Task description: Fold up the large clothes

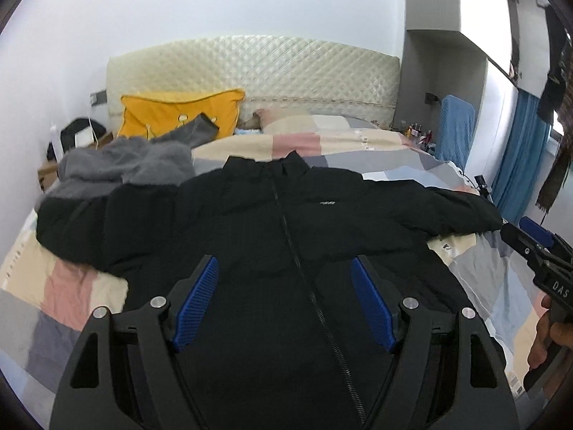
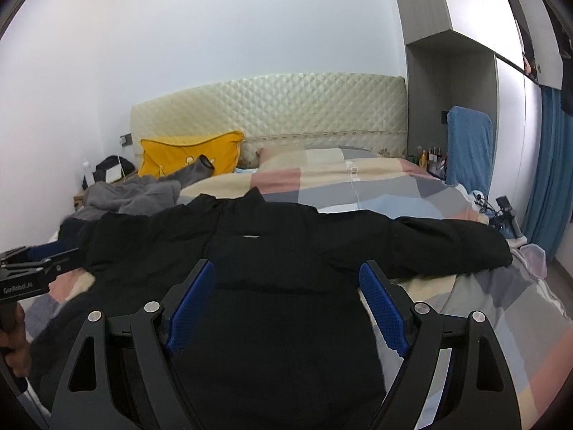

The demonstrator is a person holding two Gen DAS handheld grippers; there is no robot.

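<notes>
A black zip-up jacket [image 1: 272, 229] lies face up and spread flat on the patchwork bedspread [image 1: 343, 136], collar toward the headboard, both sleeves stretched out sideways. It also shows in the right wrist view [image 2: 286, 258]. My left gripper [image 1: 284, 268] is open and empty, hovering over the jacket's lower front near the zipper. My right gripper [image 2: 286, 276] is open and empty over the jacket's right half. The right gripper also shows at the right edge of the left wrist view [image 1: 526, 236], near the sleeve end. The left gripper shows at the left edge of the right wrist view [image 2: 39, 258].
A grey fleece garment [image 1: 125, 165] lies bunched at the bed's far left, touching the jacket's left sleeve. A yellow pillow [image 1: 182, 114] leans on the quilted headboard [image 1: 258, 71]. A blue-covered chair [image 2: 467, 147] and blue curtain [image 2: 548, 168] stand right of the bed.
</notes>
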